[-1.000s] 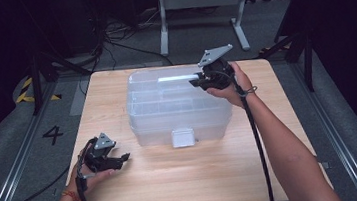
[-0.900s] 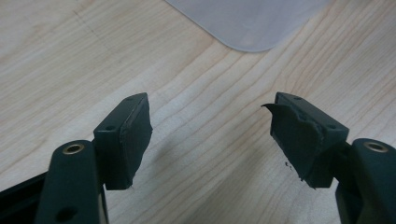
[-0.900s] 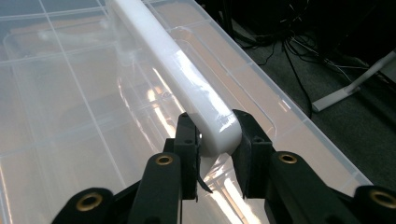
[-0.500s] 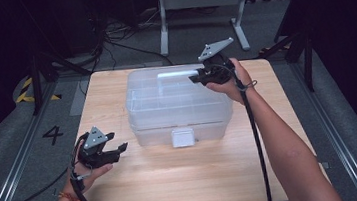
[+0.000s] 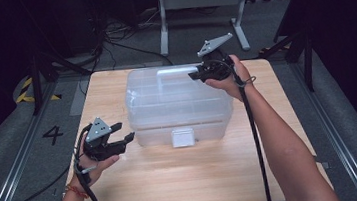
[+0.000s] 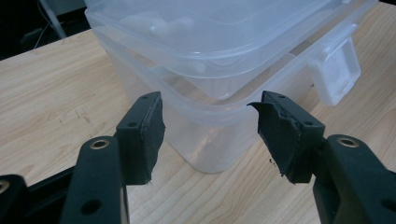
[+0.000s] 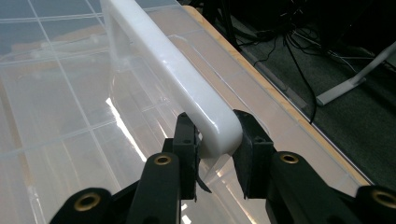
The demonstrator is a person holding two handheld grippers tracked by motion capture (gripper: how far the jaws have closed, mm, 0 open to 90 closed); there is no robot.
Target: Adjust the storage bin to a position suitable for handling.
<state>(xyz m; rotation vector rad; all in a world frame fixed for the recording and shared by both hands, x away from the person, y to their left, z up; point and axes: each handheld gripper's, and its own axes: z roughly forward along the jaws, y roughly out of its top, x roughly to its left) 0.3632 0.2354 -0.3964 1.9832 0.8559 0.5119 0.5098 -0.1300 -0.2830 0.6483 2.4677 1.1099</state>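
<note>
**Handle gripped, second tongs coming to the box corner**

Now the work seems to be the handling of a clear plastic box (image 5: 179,105) that stands near the middle of the wooden tabletop (image 5: 185,180). The right tongs (image 7: 215,140) pinch the white handle (image 7: 159,60) on top of the lid, one jaw on each side of the bar near its rounded end. The left tongs (image 6: 205,135) are half spread and hold nothing. Their jaws have just been closing a little, with only air between them, and they point at the near left corner of the box, just beside it but not touching.

I judge that the step in hand is to secure the box with both tongs, either to lift it or to open it. The next move probably calls for the left tongs to go forward until the corner or the rim sits between the pads, and then to press. The white latch (image 5: 182,137) at the front wall looks closed, so it may need attention first.

The box is of translucent, smooth plastic with rounded corners and a protruding rim under the lid; the lid has a moulded grid. The handle is opaque, glossy and thick. The pads are black and rubbery, with worn edges. The tabletop is of pale wood with fine grain.
</note>
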